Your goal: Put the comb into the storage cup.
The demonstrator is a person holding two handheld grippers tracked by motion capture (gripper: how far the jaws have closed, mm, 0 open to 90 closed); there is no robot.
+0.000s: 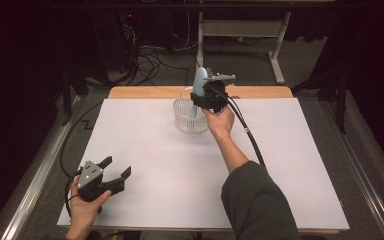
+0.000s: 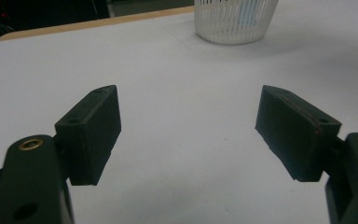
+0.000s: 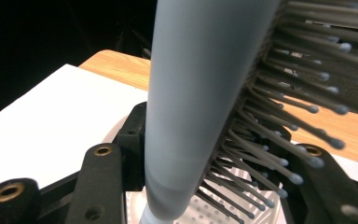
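Note:
A light blue hairbrush (image 1: pixel 199 80) stands nearly upright over a white slatted basket (image 1: pixel 189 120) at the far middle of the table, head up and handle end down inside the basket. My right gripper (image 1: pixel 206 98) is shut on the brush. In the right gripper view one jaw lies against the brush's smooth back (image 3: pixel 196 93) and the other against its bristles, with the basket (image 3: pixel 200 212) below. My left gripper (image 1: pixel 117 166) rests near the table's front left, open with nothing between its jaws (image 2: pixel 189 126). Beyond it stands the basket (image 2: pixel 235 21).
A white sheet (image 1: pixel 180 170) covers the wooden table (image 1: pixel 145 92), whose far edge shows behind the basket. A black cable (image 1: pixel 247 132) trails from the right gripper across the sheet. Table legs and loose cables (image 1: pixel 150 57) lie on the floor beyond.

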